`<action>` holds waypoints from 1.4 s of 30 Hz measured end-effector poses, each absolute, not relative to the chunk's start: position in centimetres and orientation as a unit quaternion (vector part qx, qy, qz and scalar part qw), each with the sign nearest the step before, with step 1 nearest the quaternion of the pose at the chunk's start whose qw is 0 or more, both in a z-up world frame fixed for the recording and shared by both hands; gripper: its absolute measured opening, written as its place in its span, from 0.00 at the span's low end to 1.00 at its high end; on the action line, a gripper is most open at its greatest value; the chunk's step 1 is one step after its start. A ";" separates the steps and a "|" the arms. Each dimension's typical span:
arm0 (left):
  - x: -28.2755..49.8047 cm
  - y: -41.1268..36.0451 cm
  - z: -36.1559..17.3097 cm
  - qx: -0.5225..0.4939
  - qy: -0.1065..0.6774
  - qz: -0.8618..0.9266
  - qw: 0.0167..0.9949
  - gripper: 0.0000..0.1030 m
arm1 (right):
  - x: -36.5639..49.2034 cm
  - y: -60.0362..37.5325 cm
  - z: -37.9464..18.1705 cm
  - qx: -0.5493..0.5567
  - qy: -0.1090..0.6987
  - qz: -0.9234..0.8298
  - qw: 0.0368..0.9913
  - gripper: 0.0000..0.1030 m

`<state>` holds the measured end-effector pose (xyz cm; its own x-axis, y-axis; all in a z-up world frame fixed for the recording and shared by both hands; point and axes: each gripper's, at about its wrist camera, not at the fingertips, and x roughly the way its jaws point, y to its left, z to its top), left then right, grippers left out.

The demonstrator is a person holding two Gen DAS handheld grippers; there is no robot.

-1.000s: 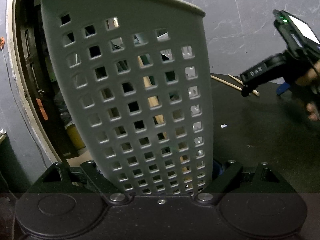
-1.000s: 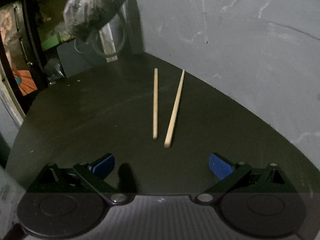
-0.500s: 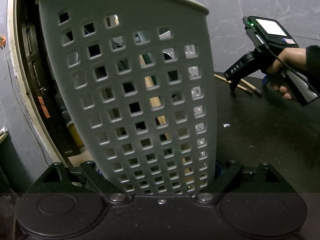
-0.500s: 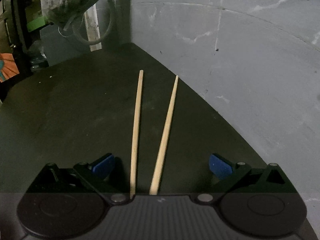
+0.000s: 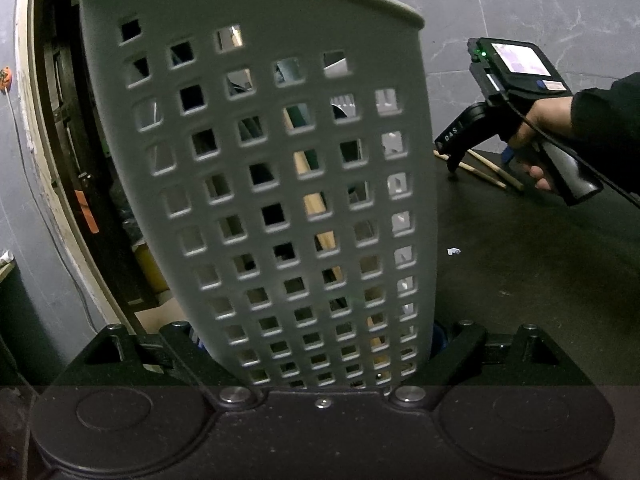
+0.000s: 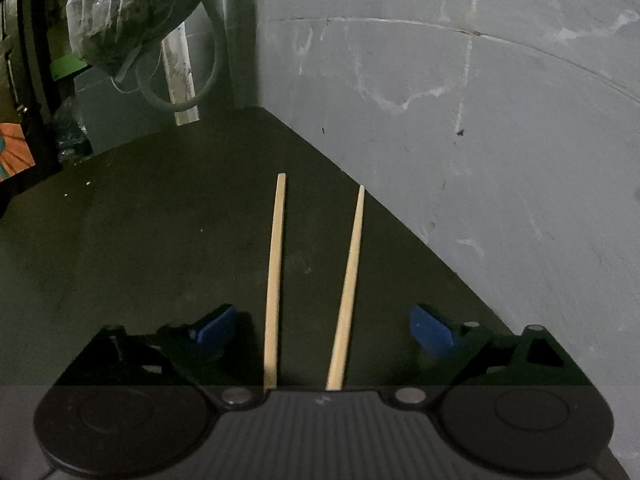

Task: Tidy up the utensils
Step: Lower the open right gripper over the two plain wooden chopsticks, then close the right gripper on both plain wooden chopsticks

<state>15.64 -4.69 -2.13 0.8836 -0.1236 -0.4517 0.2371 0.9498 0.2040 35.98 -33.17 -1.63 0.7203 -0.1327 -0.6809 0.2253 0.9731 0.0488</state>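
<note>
A grey perforated utensil basket (image 5: 256, 160) fills the left wrist view, standing upright between the fingers of my left gripper (image 5: 316, 344), which is shut on its base. Through its holes a wooden handle (image 5: 316, 200) shows inside. Two wooden chopsticks (image 6: 275, 272) (image 6: 350, 280) lie side by side on the black table (image 6: 140, 240), pointing away from me. My right gripper (image 6: 322, 328) straddles their near ends. Its jaws are closing, and the blue pads (image 6: 430, 332) stand apart from both sticks. From the left wrist view the right gripper (image 5: 480, 162) sits low over the chopsticks (image 5: 486, 174).
A person's hand (image 5: 544, 120) in a dark sleeve holds the right gripper. The grey wall (image 6: 480, 120) runs close along the table's right edge, just beyond the chopsticks. A plastic bag (image 6: 128, 12) hangs at the far left corner.
My right gripper has moved forward over the chopsticks, so their near ends now lie between its jaws, which have narrowed a little. The left gripper and basket have stayed put.
</note>
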 end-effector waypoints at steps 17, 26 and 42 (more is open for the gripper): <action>15.6 -4.9 -2.1 0.131 0.221 -0.091 0.962 0.89 | 35.4 -30.9 -0.5 0.045 0.359 -0.037 0.932 0.15; 15.3 -5.1 -2.1 0.133 0.220 -0.090 0.962 0.89 | 27.6 -29.9 0.0 0.027 0.381 0.043 0.923 0.15; 15.3 -5.0 -2.0 0.133 0.219 -0.090 0.962 0.89 | 20.4 -27.4 1.4 -0.036 0.410 0.121 0.903 0.31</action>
